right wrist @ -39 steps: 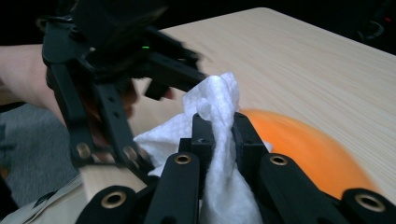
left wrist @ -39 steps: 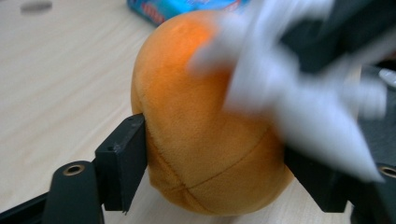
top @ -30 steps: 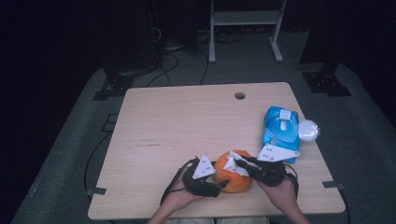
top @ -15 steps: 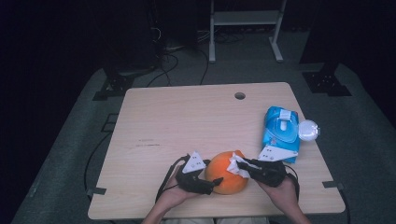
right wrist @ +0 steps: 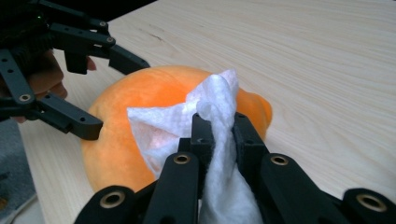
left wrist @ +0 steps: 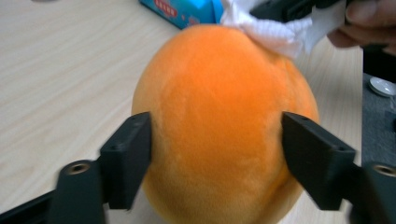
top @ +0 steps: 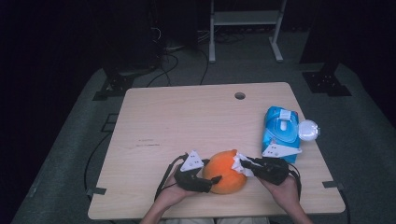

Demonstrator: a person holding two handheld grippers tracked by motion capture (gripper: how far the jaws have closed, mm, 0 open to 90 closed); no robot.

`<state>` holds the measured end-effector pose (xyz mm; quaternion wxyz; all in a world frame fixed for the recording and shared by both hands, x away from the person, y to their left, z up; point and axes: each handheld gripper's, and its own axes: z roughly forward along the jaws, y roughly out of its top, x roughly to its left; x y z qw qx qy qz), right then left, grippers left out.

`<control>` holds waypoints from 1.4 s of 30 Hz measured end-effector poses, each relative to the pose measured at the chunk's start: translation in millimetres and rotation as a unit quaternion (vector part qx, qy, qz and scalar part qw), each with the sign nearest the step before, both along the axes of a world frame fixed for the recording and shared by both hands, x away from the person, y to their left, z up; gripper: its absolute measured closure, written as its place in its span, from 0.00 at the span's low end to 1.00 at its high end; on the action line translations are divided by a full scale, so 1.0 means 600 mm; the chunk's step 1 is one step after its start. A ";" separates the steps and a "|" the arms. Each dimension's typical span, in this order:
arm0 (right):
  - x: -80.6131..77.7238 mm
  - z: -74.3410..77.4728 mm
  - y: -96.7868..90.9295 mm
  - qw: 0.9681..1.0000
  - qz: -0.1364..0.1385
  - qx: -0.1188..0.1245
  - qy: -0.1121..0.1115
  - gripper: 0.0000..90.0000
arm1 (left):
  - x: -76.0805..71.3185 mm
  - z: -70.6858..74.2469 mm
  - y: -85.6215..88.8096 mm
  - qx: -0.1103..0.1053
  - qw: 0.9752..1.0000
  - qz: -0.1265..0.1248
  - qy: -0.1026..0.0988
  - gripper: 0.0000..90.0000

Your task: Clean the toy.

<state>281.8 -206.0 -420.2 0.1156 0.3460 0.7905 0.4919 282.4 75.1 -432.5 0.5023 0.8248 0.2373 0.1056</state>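
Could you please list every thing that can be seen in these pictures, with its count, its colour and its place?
plush fruit: 1, orange, near edge of the table, between the two grippers
wipe: 1, white, pinched in the right gripper, lying on the plush fruit
wipes pack: 1, blue, right side of the table
round lid: 1, white, at the right edge beside the wipes pack
table: 1, light wood, with a hole near its far edge
left gripper: 1, black, jaws on both sides of the plush fruit
right gripper: 1, black, closed on the wipe

Orange plush ball (top: 226, 171); white wipe (top: 241, 164); blue wipes pack (top: 280, 130); pale wood table (top: 187, 121)
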 end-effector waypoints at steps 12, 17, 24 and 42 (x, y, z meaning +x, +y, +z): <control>0.012 -0.020 -0.004 1.000 0.003 0.012 0.020 0.90 | 0.005 -0.007 0.000 0.000 1.000 0.008 0.002 0.29; 0.013 -0.021 -0.004 1.000 -0.003 0.016 0.022 0.90 | -0.001 -0.007 -0.007 0.007 1.000 0.003 -0.003 0.29; 0.019 -0.022 -0.003 0.999 0.004 0.044 0.019 0.89 | -0.001 0.000 -0.005 -0.003 1.000 -0.009 0.002 0.27; 0.006 -0.007 0.012 0.998 0.021 0.050 -0.014 0.90 | -0.012 0.003 -0.018 0.067 0.992 0.007 -0.108 0.37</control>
